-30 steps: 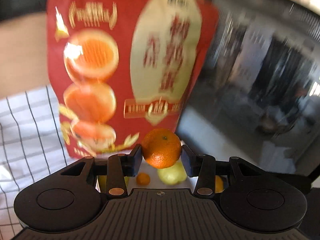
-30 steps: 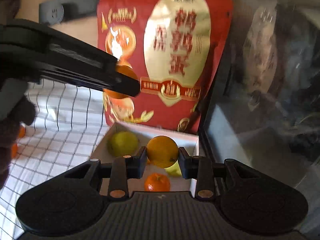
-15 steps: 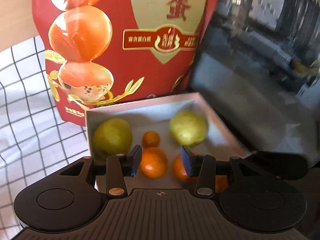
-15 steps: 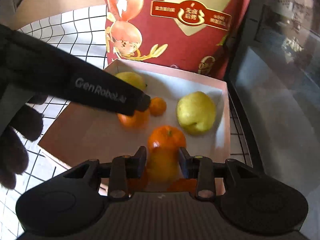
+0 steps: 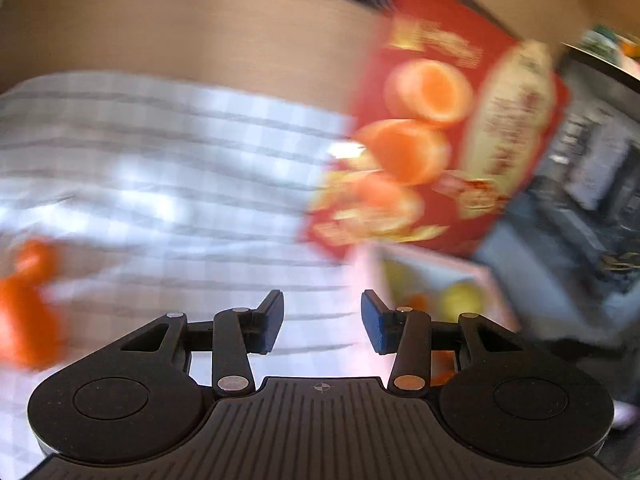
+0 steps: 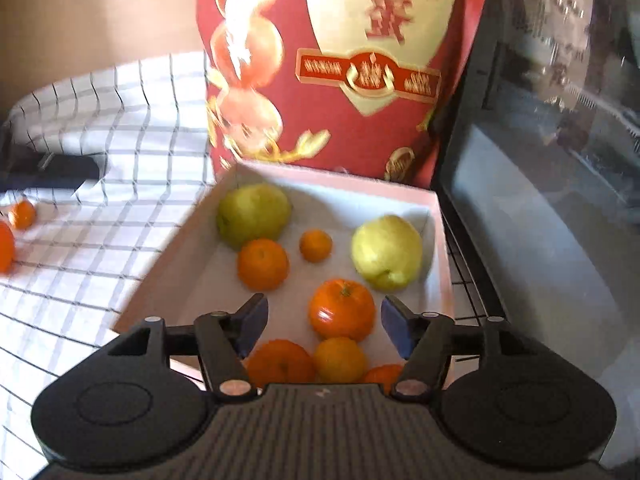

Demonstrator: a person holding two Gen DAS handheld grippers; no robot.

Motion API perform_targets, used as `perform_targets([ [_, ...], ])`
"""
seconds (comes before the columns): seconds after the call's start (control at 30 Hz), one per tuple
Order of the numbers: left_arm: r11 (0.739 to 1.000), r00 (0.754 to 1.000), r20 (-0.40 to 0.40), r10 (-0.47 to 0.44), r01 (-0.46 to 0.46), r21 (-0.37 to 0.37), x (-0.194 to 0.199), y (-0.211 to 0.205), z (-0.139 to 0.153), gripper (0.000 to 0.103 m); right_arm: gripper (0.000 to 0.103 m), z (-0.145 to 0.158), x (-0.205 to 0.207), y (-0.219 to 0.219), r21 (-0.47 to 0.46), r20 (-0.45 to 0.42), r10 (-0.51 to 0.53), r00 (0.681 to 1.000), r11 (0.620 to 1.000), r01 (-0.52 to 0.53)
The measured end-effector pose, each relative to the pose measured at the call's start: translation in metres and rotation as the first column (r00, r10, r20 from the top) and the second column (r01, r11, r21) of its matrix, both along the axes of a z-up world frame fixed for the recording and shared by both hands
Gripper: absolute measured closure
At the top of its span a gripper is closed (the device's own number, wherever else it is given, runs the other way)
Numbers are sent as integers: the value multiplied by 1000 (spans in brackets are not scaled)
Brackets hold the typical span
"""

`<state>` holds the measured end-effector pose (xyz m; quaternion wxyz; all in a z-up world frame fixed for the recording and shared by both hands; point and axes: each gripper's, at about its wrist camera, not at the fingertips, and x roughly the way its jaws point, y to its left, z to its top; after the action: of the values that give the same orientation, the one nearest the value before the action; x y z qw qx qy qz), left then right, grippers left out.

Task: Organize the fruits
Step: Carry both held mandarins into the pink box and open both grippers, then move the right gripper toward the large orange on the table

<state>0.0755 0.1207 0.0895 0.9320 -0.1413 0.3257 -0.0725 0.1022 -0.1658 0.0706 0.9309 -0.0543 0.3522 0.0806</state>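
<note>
Gathering the fruit into the pale box (image 6: 438,216) is well along, judging by what lies in it: two yellow-green pears, one at the back left (image 6: 253,214) and one at the right (image 6: 387,252), a small mandarin (image 6: 315,245) between them, and several oranges nearer the camera, among them the large one (image 6: 342,309) framed by the right tongs (image 6: 324,326). Those tongs are spread wide and hold nothing, hovering above the box's near end. The left tongs (image 5: 322,322) are likewise wide and empty, aimed over the checked cloth (image 5: 160,184) on the surface, with the box off to their right; this view is heavily blurred. Loose fruit is left outside: an orange blur at the left wrist view's left edge (image 5: 28,308), and in the right wrist view two oranges at the cloth's far left (image 6: 22,213), near what seems to be the other tool's dark tip. The red snack bag (image 6: 344,60) stands behind the box. The step in hand looks like going for the next loose orange; that calls for bringing the left tongs over it, straddling it with the jaws wide, then closing gently so the round fruit does not roll away.
</note>
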Motion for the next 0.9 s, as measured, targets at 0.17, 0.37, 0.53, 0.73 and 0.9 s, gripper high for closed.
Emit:
perform_targets([
  [0.17, 975, 971, -92, 221, -220, 18, -42, 94, -18, 56, 32, 22, -21, 40, 16, 28, 71, 997, 997, -71],
  [0.37, 892, 888, -97, 450, -451, 17, -102, 185, -23, 56, 31, 28, -33, 135, 5, 37, 261, 965, 965, -261],
  [0.53, 854, 851, -99, 516, -520, -18, -141, 232, -26, 56, 25, 28, -43, 232, 7, -8, 451, 892, 892, -451],
  [0.73, 880, 874, -116, 472, -476, -8, -155, 249, -32, 56, 25, 18, -30, 334, 20, -14, 510, 860, 860, -510],
  [0.9, 905, 899, -115, 423, -424, 15, -152, 245, -33, 56, 25, -6, -7, 391, -74, -66, 509, 858, 855, -513],
])
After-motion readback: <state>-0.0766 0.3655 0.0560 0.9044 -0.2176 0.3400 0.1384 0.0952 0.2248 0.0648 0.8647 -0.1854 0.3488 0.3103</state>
